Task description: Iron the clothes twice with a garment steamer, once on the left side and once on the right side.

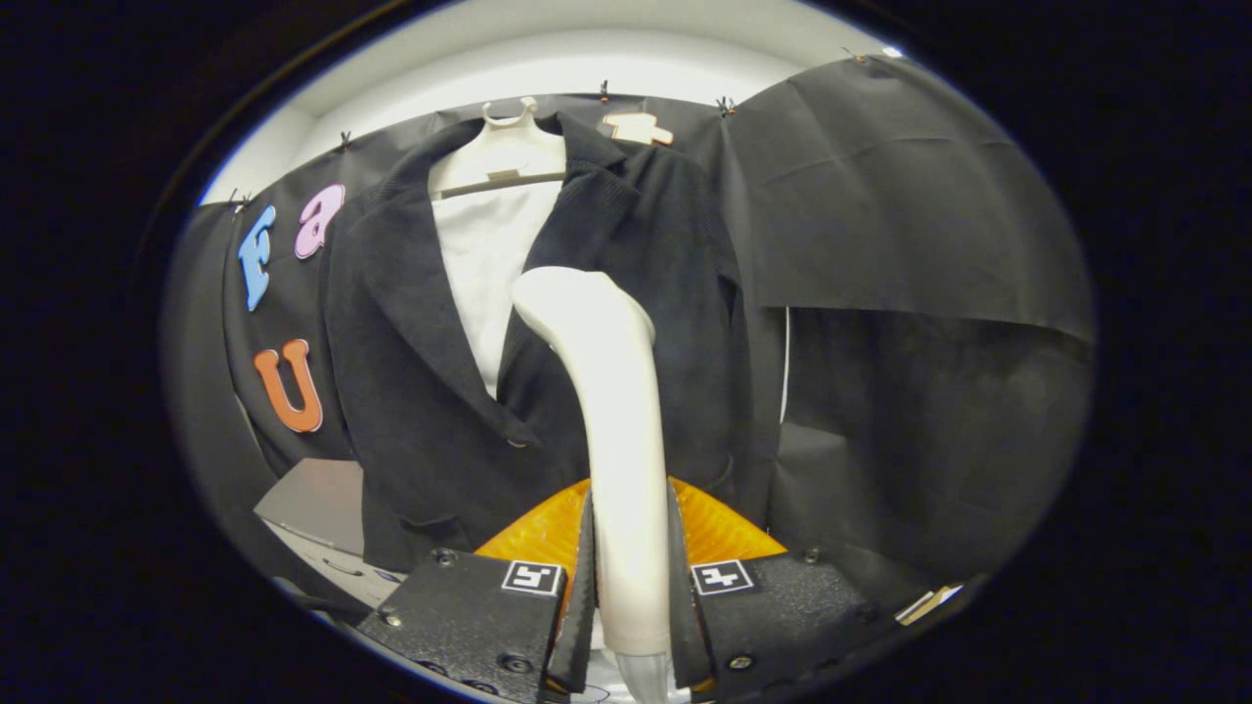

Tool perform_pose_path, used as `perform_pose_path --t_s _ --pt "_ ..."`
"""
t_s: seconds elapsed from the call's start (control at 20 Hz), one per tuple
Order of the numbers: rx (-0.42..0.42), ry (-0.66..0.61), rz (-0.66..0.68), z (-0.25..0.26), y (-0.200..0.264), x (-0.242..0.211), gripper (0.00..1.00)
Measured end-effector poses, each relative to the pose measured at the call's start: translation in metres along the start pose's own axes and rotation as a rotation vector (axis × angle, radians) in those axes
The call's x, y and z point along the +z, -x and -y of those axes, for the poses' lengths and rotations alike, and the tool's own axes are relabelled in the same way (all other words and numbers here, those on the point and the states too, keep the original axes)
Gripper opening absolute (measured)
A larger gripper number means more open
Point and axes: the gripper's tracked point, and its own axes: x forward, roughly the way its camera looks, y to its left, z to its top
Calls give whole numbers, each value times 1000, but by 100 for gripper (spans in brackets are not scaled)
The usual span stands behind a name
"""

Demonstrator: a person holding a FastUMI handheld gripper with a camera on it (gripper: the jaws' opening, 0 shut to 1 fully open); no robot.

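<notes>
A black jacket (421,391) over a white shirt (489,264) hangs on a white hanger (504,147) against the booth wall. My gripper (631,577) is shut on the handle of a white garment steamer (616,411), with both black fingers (582,587) pressing its sides. The steamer stands upright between the fingers. Its head (577,298) rises in front of the jacket's right front panel, just beside the lapel opening. Whether the head touches the cloth I cannot tell.
An orange part of the gripper body (538,533) shows behind the fingers. A grey box or surface (318,504) sits low beside the jacket's left hem. Black cloth (910,293) hangs to the right of the jacket.
</notes>
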Motion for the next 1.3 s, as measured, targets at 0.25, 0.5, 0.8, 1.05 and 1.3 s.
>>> perform_pose_path --t_s 0.25,0.5,0.8,1.05,1.3 --pt "-14 15 -31 3 -2 -25 35" --pt "-29 32 -62 5 -4 -50 35" --pt "-44 41 -95 9 -6 -80 35" --pt "-54 40 -129 12 -9 -104 35" --pt "-66 60 -153 18 -9 -127 35"
